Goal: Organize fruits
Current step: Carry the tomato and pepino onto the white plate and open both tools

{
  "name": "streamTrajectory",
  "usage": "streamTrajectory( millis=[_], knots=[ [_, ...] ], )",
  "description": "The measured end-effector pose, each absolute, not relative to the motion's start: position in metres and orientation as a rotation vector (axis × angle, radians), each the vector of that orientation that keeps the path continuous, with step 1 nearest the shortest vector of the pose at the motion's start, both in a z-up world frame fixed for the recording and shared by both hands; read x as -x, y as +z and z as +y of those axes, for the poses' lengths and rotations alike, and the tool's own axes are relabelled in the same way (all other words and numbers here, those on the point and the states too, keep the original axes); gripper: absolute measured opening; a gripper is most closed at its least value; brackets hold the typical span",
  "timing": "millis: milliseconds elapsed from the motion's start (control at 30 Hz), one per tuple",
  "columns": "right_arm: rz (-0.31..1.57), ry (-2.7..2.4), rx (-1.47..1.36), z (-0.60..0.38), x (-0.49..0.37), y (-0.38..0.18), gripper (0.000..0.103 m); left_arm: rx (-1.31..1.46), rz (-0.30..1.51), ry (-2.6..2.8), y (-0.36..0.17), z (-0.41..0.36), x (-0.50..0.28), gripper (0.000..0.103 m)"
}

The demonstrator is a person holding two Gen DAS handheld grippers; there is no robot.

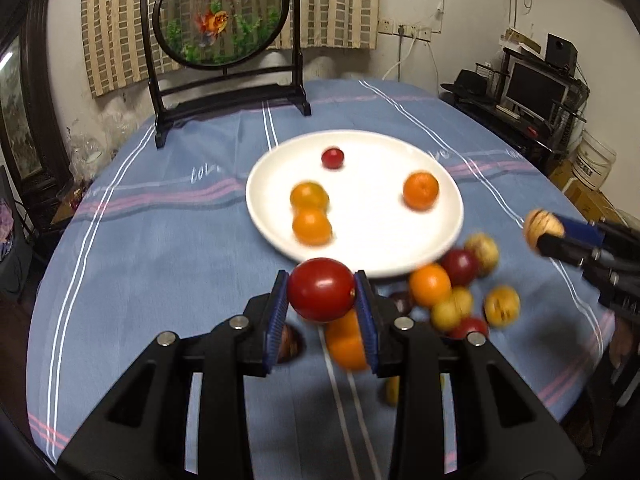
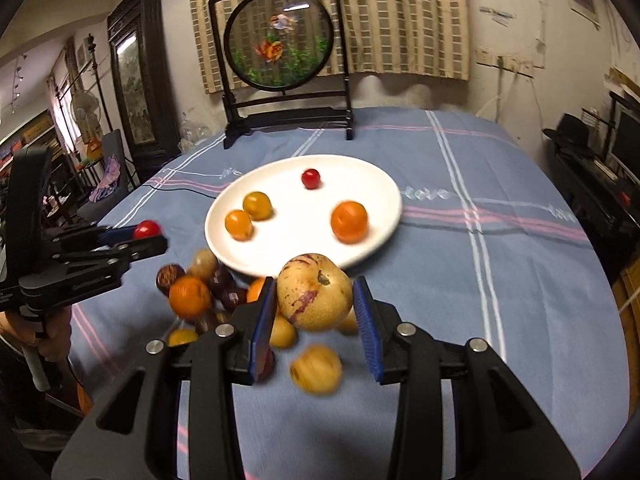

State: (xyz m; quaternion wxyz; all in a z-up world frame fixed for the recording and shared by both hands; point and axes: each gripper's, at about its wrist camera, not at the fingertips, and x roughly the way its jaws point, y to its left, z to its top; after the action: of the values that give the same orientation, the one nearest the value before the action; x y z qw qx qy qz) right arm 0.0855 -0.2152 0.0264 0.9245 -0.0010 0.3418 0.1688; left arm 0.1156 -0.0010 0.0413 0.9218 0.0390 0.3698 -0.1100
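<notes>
My left gripper [image 1: 322,290] is shut on a red tomato [image 1: 320,288], held above the table just before the white plate [image 1: 360,248]. My right gripper [image 2: 316,294] is shut on a yellow pear-like fruit with purple streaks [image 2: 314,292], held above a pile of loose fruit [image 2: 200,292]. The plate [image 2: 280,256] holds a small red tomato [image 2: 311,178], an orange [image 2: 349,221] and two yellow-orange fruits [image 2: 248,216]. The right gripper with its fruit shows at the right in the left wrist view [image 1: 540,232]; the left gripper with the tomato shows at the left in the right wrist view [image 2: 146,230].
Several loose fruits [image 1: 460,292] lie on the blue striped tablecloth [image 1: 160,240] near the plate's front edge. A round goldfish screen on a black stand [image 1: 224,40] stands at the table's far side. Furniture and a monitor [image 1: 532,88] stand to the right.
</notes>
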Motion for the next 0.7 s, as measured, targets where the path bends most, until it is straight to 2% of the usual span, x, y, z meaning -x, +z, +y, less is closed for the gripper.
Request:
streamTrajectory(
  millis=[267,567,633,667,700],
  knots=[
    [0.792,0.341,0.037,-0.186,-0.146,0.007,0.039,-0.122,0.815,-0.233,0.029,-0.033,-0.182,0.033],
    [0.857,0.291,0.052,-0.187,-0.182,-0.010,0.040,-0.130,0.863,-0.231,0.013,-0.050,-0.218,0.034],
    [0.864,0.281,0.052,-0.187,-0.185,-0.014,0.041,-0.132,0.870,-0.202,0.010,-0.049,-0.224,0.039],
    [0.867,0.276,0.049,-0.188,-0.186,-0.015,0.042,-0.127,0.873,-0.197,0.009,-0.048,-0.225,0.051],
    [0.867,0.272,0.046,-0.189,-0.187,-0.015,0.046,-0.126,0.871,-0.187,0.010,-0.047,-0.226,0.054]
  ],
)
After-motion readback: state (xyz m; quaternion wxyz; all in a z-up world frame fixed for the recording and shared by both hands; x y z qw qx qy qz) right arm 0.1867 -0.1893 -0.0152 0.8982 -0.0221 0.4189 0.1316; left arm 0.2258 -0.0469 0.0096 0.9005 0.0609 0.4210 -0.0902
